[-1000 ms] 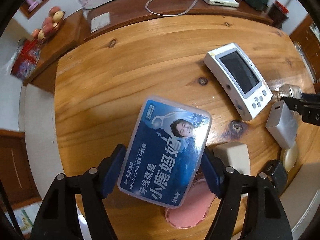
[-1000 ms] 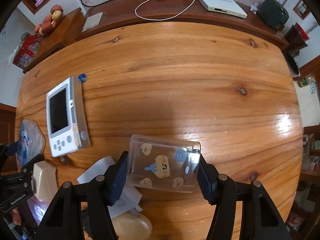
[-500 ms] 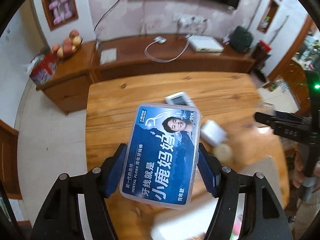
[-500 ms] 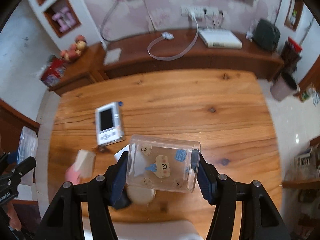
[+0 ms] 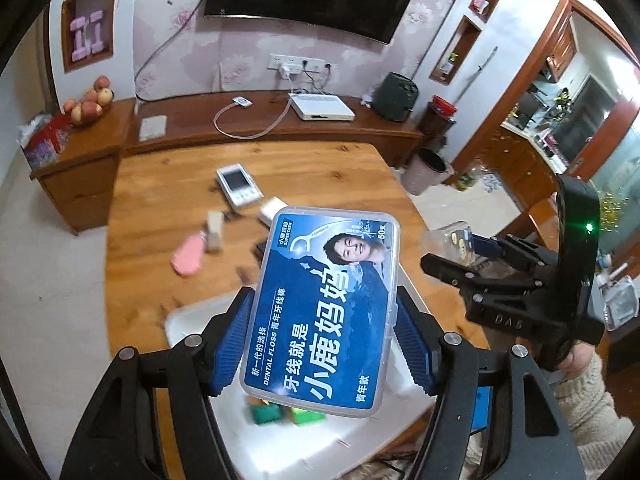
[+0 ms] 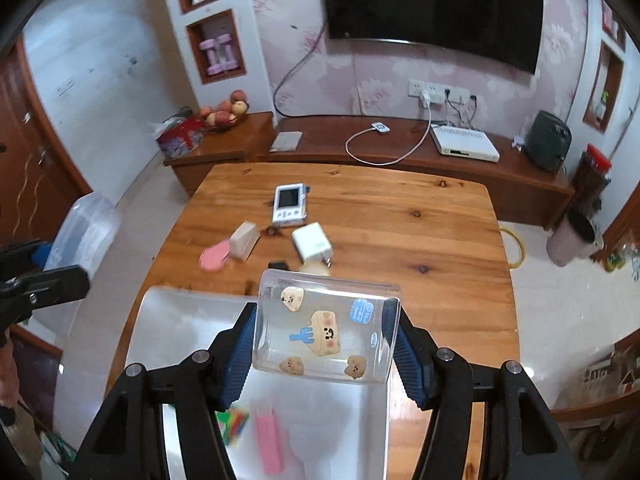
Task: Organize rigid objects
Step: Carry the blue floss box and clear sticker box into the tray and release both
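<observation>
My left gripper (image 5: pixel 324 340) is shut on a blue dental floss box (image 5: pixel 326 312) and holds it high above the wooden table (image 5: pixel 160 208). My right gripper (image 6: pixel 326 344) is shut on a clear plastic box with bear stickers (image 6: pixel 326 326), also held high; it shows at the right of the left wrist view (image 5: pixel 448 240). A white tray (image 6: pixel 184 328) lies below both grippers at the table's near edge, with a colourful block (image 6: pixel 234 420) and a pink item (image 6: pixel 268 440) in it.
On the table lie a white handheld device (image 6: pixel 290 204), a white charger (image 6: pixel 312 246), a beige block (image 6: pixel 244 240), a pink oval (image 6: pixel 214 258) and a small black item (image 6: pixel 278 266). A wooden sideboard (image 6: pixel 400 148) runs behind. A bin (image 6: pixel 572 240) stands at the right.
Both grippers have risen far above the table and pulled back toward its near edge, each keeping its box. The white tray has come into view below them.
</observation>
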Motion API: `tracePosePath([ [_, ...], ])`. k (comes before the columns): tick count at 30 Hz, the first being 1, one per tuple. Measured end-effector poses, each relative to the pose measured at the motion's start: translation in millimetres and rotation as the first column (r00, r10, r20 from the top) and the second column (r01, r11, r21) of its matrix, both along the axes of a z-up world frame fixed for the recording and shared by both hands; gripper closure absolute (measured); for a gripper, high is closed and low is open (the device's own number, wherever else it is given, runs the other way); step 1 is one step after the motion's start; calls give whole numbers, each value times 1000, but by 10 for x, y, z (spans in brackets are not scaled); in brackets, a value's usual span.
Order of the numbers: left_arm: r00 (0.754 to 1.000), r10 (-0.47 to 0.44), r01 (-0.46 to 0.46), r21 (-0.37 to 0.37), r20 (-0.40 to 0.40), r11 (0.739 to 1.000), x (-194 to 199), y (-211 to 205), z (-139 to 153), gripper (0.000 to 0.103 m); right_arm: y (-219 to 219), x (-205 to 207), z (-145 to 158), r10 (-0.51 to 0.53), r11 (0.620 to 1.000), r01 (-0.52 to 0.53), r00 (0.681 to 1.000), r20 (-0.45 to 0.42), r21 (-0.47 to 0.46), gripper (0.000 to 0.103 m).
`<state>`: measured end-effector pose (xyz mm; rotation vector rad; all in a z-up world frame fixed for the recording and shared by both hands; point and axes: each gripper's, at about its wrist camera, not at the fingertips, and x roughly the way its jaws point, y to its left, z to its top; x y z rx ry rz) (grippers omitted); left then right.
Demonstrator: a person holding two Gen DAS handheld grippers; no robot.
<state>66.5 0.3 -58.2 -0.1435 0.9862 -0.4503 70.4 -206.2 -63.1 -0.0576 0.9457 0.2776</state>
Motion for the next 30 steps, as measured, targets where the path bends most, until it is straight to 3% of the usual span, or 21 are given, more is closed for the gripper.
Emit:
tracePosePath([
  [6, 994, 98, -103, -121, -46, 987, -125, -44, -491, 33, 30, -422, -252, -17, 999, 19, 998, 59, -35, 40],
  [10, 976, 212, -214, -49, -56, 976, -160, -83, -884, 33, 47, -525, -546, -65, 996, 69, 995, 74, -61, 40],
  [14, 968, 219, -222, -7, -122, 975, -230, -162, -1240, 33, 64, -531, -931, -82, 996, 82, 997, -3, -47, 40],
  [22, 966, 241, -236, 59, -97, 970, -291, -274, -1455, 33, 121, -479, -1303, -84, 993, 79, 994, -67, -85, 40],
  [30, 959, 270, -267, 38, -87, 963, -257, -213, -1518, 33, 136, -477, -1396, -83, 992, 75, 994, -76, -100, 40],
])
